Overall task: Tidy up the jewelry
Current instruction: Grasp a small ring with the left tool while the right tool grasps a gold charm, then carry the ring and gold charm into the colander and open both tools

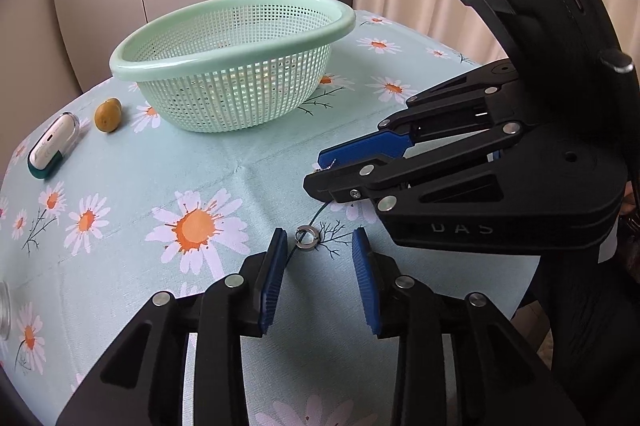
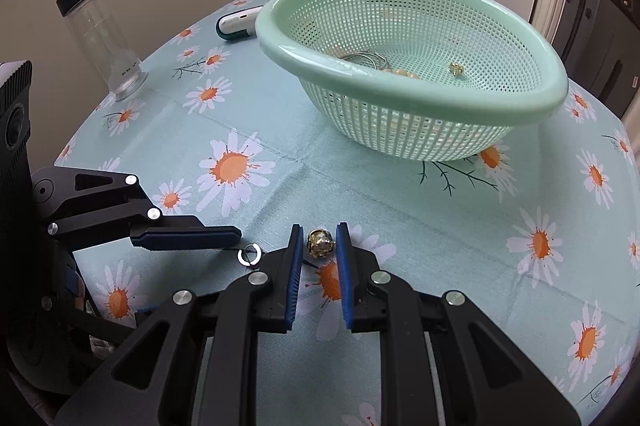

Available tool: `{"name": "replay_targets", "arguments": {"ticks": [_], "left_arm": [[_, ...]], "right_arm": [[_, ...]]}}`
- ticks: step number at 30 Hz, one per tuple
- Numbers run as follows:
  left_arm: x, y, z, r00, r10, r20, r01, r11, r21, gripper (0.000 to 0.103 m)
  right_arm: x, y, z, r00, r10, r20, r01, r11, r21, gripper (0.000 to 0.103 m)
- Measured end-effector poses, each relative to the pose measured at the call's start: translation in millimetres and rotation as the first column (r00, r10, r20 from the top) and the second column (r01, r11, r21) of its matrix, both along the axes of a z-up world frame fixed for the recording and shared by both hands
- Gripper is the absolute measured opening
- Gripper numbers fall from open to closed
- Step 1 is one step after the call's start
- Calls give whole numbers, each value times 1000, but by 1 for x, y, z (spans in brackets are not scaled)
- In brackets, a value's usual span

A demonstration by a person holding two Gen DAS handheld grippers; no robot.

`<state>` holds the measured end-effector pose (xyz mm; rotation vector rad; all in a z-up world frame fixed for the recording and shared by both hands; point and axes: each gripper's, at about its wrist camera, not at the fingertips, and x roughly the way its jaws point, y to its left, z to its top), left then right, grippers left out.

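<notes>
Listing the pieces on the daisy-print tablecloth [image 2: 360, 194] as they lie:

1. Small gold bead charm [image 2: 319, 243]. It sits on the cloth between the blue pads of the right gripper [image 2: 319, 246]. The fingers are parted only slightly, bracketing the charm closely on both sides; whether the pads already touch it cannot be told, so the grip reads as closing rather than clenched. The placement suggests this is the piece about to be lifted.

2. Silver ring [image 1: 306, 237], threaded on a thin dark cord [image 1: 320, 216] that runs up toward the right gripper's tips. It lies flat on the cloth, ahead of and between the fingers of the left gripper [image 1: 320, 254]. Those fingers are spread wide and grasp nothing, probably held ready to steady or take the ring end while the other tool deals with the charm.

3. Mint-green mesh basket [image 2: 420, 94], the collecting vessel, standing further back on the table, well apart from both tools. Already inside: silver hoops [image 2: 366, 58], cream beads [image 2: 400, 72] and another small gold piece [image 2: 456, 68]. Sorting looks well under way.

4. Unrelated items: clear bottle with a black cap [image 2: 100, 34], white and green case [image 1: 52, 146], small yellow-brown object [image 1: 107, 115].
</notes>
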<state>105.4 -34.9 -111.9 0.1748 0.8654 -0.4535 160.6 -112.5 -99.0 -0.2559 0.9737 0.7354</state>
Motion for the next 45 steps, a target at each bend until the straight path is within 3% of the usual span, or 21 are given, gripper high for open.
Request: {"name": "replay_targets", "arguments": {"ticks": [6,8,10,15,22,32,40,45], "left_arm": [[0,-4,-2,1000,0,29,-1,1000,31,32],[2,-1,-2,999,17,27,-17,1000,18,26],[6,3,-2,999,30,23,-31,999,18,11],[10,3,-1,1000,16,16,-17,999,49,11],[5,12,6,998,55,2,-55,998,23,11],[-2,35,64,991,90,100,-90,996,-7,11],[40,35,115,979,97,180,-96,995,-13,11],[77,32,118,981,105,164,-101,994,-36,11]], "right_arm": [[-2,-2,1,1000,-12,26,12,1000,1,15],[-2,-9,5,999,-25,32,24,1000,13,15],[-3,-17,9,999,-36,33,35,999,19,15],[-5,-36,14,996,-80,32,79,996,35,15],[-13,-45,23,994,-100,50,98,994,38,15],[-14,-45,58,987,-97,127,89,994,68,15],[15,-38,96,977,-97,192,83,993,82,15],[43,-35,102,972,-131,195,117,990,79,15]]}}
